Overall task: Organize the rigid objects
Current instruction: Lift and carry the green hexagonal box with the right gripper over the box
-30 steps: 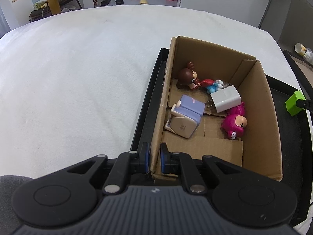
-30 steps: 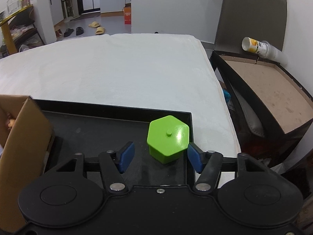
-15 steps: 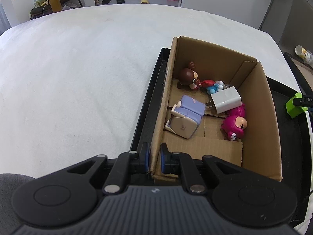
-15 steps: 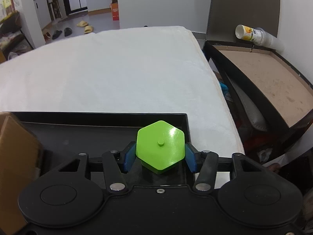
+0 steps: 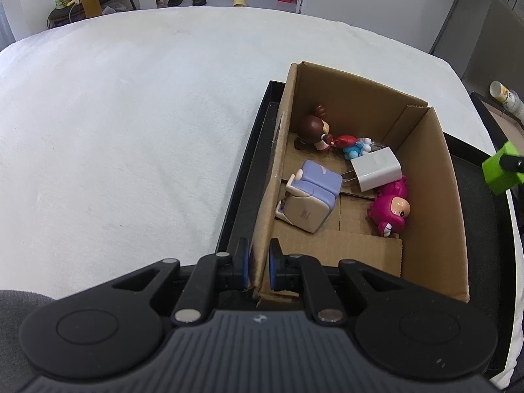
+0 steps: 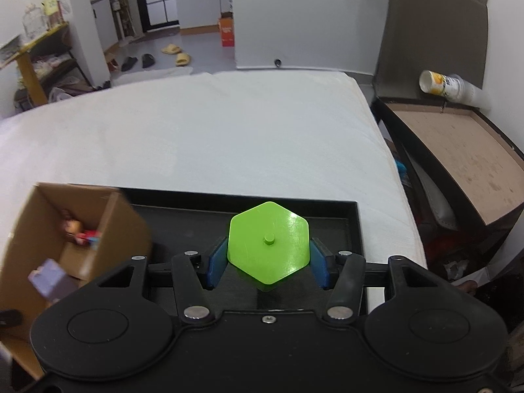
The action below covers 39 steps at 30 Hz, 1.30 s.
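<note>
Right, left gripper (image 5: 259, 267) is clamped on the near-left wall of the box (image 5: 453, 229), one blue pad each side of the cardboard. Box sits in the left part of a black tray (image 5: 244, 177). Inside, near to far: a lilac-and-cream block (image 5: 311, 199) with a small printed label on its face, too small to read; a pink figure (image 5: 393, 206) by the right wall; a white charger (image 5: 376, 168), prongs pointing left; a small blue-and-red toy (image 5: 352, 145); a brown-haired figure (image 5: 314, 131) in the far-left corner.

Right gripper (image 6: 268, 258) is closed on the green hex block (image 6: 268, 242), pads on two opposite sides, stud face toward the camera. Block is above the tray's right part, right of the box; can't tell if it touches the tray floor. In the left view it shows at the far right edge.

Tray rests on a white cloth (image 6: 229, 137). Beyond, right: a printed paper cup (image 6: 445, 86) on its side, print unreadable. Far back: an orange carton (image 6: 226, 31), writing illegible.
</note>
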Each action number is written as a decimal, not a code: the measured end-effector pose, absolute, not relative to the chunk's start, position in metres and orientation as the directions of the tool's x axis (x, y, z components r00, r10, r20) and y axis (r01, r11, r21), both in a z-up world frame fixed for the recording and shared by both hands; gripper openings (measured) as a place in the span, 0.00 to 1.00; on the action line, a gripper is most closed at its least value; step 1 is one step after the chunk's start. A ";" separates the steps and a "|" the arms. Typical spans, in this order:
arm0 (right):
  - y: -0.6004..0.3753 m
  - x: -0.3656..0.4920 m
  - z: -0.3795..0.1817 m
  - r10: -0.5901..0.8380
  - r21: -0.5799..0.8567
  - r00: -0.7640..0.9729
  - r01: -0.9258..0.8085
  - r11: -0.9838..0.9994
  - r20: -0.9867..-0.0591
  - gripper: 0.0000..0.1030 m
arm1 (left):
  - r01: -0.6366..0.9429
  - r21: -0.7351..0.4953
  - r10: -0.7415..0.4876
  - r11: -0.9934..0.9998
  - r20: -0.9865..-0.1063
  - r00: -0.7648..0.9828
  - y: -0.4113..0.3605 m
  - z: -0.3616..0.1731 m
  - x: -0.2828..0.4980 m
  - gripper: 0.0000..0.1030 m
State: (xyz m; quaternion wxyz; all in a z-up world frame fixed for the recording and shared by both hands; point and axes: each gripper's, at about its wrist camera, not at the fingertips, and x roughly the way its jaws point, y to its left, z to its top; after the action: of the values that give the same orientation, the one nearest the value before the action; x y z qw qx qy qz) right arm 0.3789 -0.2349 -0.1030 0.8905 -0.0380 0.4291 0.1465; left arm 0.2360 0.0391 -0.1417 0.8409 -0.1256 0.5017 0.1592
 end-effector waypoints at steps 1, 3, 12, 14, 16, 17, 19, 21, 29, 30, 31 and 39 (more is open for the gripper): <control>-0.232 0.376 -0.098 0.237 0.063 0.592 -0.300 0.952 -0.770 0.50 | -0.393 -0.052 0.141 0.918 -0.884 0.446 0.039 -0.142 0.236 0.10; -0.226 0.372 -0.090 0.253 0.070 0.599 -0.311 0.948 -0.760 0.50 | -0.393 -0.055 0.139 0.918 -0.883 0.447 0.040 -0.141 0.236 0.10; -0.195 0.357 -0.060 0.318 0.094 0.614 -0.369 0.925 -0.722 0.50 | -0.400 -0.083 0.117 0.913 -0.885 0.450 0.043 -0.141 0.234 0.10; -0.186 0.353 -0.056 0.332 0.098 0.615 -0.383 0.919 -0.715 0.50 | -0.396 -0.081 0.116 0.915 -0.885 0.450 0.042 -0.141 0.234 0.10; -0.179 0.352 -0.053 0.348 0.103 0.612 -0.399 0.911 -0.710 0.50 | -0.394 -0.081 0.114 0.916 -0.886 0.449 0.041 -0.141 0.234 0.10; -0.175 0.351 -0.052 0.355 0.104 0.610 -0.408 0.907 -0.708 0.50 | -0.393 -0.084 0.112 0.916 -0.887 0.449 0.041 -0.141 0.234 0.10; -0.167 0.349 -0.050 0.366 0.104 0.605 -0.422 0.900 -0.707 0.50 | -0.393 -0.088 0.107 0.915 -0.887 0.449 0.042 -0.141 0.234 0.10; -0.159 0.348 -0.049 0.377 0.109 0.595 -0.437 0.893 -0.709 0.50 | -0.393 -0.091 0.105 0.915 -0.887 0.450 0.042 -0.141 0.234 0.10; -0.123 0.339 -0.056 0.411 0.108 0.542 -0.504 0.857 -0.733 0.50 | -0.393 -0.109 0.091 0.913 -0.886 0.455 0.044 -0.140 0.233 0.10; -0.119 0.338 -0.057 0.409 0.108 0.537 -0.505 0.856 -0.738 0.50 | -0.393 -0.111 0.088 0.913 -0.885 0.456 0.045 -0.140 0.233 0.10; -0.116 0.338 -0.058 0.410 0.110 0.531 -0.506 0.855 -0.742 0.50 | -0.394 -0.115 0.086 0.912 -0.885 0.458 0.045 -0.139 0.233 0.10; -0.094 0.329 -0.075 0.396 0.105 0.475 -0.529 0.842 -0.786 0.50 | -0.398 -0.141 0.068 0.906 -0.882 0.466 0.047 -0.138 0.233 0.11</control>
State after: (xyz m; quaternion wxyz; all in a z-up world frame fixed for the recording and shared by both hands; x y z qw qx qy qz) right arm 0.3294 -0.0938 -0.0745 0.8554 -0.0762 0.4353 0.2702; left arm 0.2329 0.0468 -0.1380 0.8399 -0.1661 0.4978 0.1387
